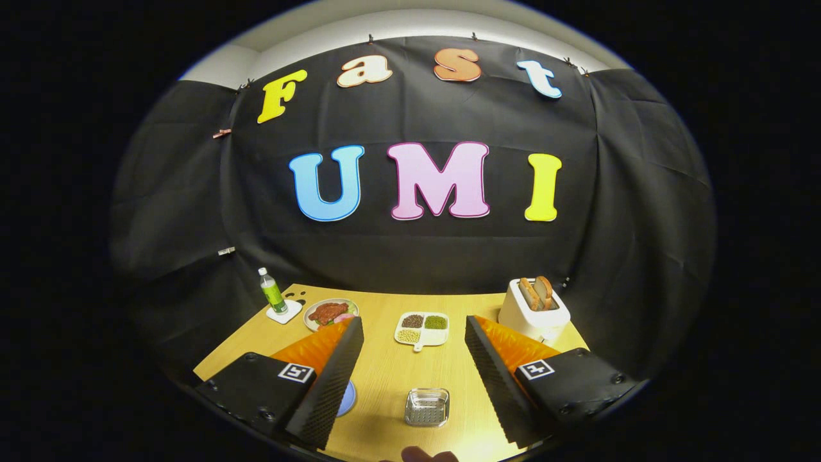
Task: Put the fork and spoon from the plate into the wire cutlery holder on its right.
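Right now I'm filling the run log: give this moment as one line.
gripper: open, above table | between fingers: wire cutlery holder | blue plate: behind one finger | fork, spoon: unseen

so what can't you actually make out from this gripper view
- Blue plate: mostly hidden behind the left finger; fork and spoon cannot be made out.
- Wire cutlery holder: too small to tell whether anything lies inside.
- Food plate: near edge covered by that finger's tip.
- Sectioned dish: contents too small to identify.
- Gripper: open, holding nothing.
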`<state>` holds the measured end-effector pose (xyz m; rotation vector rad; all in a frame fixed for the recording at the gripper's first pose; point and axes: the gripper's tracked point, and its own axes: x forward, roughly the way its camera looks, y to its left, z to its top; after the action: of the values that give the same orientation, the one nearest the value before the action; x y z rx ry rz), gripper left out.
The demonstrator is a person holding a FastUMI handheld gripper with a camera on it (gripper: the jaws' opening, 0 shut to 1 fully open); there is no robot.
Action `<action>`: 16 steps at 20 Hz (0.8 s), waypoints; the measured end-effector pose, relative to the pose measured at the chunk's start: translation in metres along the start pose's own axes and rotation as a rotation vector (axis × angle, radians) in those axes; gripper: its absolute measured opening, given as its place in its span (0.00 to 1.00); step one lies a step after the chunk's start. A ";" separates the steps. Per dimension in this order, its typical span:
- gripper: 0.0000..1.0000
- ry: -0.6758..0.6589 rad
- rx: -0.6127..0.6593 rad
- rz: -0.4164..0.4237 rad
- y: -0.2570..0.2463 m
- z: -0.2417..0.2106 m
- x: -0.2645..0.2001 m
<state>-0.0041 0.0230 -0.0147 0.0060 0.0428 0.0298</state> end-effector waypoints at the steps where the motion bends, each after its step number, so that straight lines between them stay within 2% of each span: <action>1: 0.99 -0.001 0.002 -0.003 0.001 0.000 -0.001; 9: 0.99 0.028 -0.003 -0.048 0.014 -0.026 -0.007; 16: 0.99 0.191 0.037 0.020 0.063 -0.083 0.006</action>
<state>-0.0035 0.0861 -0.0978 0.0405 0.2347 0.0492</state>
